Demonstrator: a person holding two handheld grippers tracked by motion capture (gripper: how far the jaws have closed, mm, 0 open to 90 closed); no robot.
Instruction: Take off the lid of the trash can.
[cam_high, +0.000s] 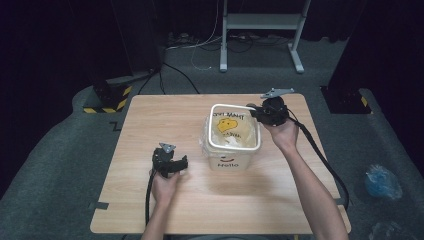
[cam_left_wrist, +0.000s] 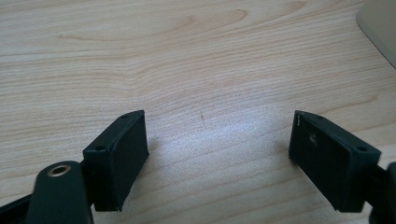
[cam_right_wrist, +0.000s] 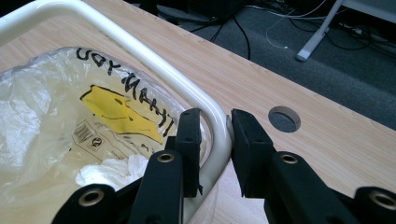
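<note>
- Right gripper (cam_right_wrist: 215, 140): two jaws pinching the white rim of the one bin (cam_right_wrist: 154, 60) at its far right corner.
- One clear bag (cam_right_wrist: 60, 121) lines it.
- Left gripper (cam_left_wrist: 219, 154): released, jaws wide, low over bare counter (cam_left_wrist: 187, 60), left of the bin.

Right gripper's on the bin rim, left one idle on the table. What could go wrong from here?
1. The right gripper pinches only the thin rim ring at one corner of the bin; a lift there could tilt the bin or pull the ring off.
2. The plastic bag liner lies close to the inner jaw and could snag or tear.
3. The left gripper is open over bare table, so nothing steadies the bin.
</note>
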